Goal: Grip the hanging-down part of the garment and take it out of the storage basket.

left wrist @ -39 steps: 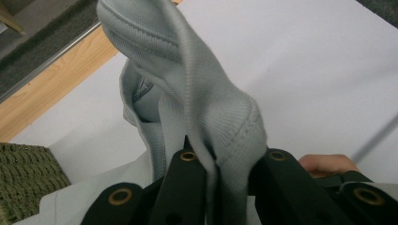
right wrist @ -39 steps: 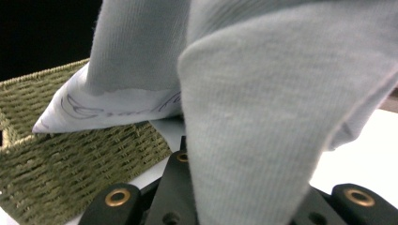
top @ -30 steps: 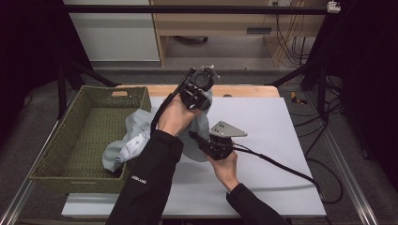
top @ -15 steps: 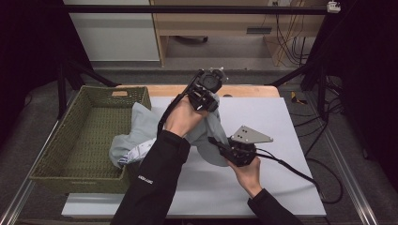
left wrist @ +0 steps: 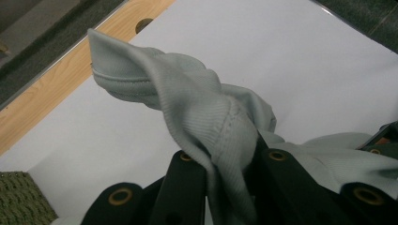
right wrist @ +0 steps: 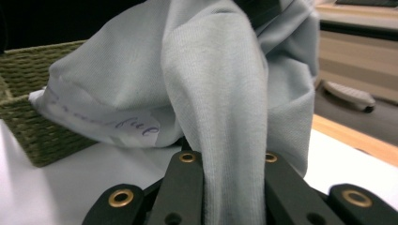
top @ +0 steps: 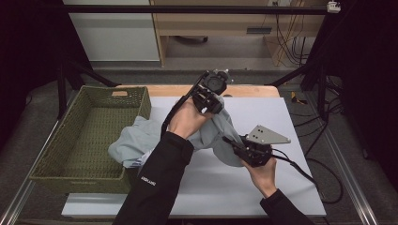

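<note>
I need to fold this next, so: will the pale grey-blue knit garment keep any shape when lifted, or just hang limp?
Probably limp: the pale grey-blue knit garment sags between the left gripper and the right gripper and trails over the woven green basket. It looks light, twisting freely above the jaws. The ribbed weave likely grips rather than slips.

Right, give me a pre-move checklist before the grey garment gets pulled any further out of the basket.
1. Left gripper shut on the grey garment: ok, cloth is bunched between its jaws in the left gripper view.
2. Right gripper shut on the garment: ok, a fold runs between its jaws.
3. Garment clear of the woven basket: not ok, one end drapes over the rim.
4. White table top ahead free for laying out: ok.
5. Garment untwisted between the grippers: not ok, it is bunched and twisted.
6. Cable clear of the cloth: ok.
</note>
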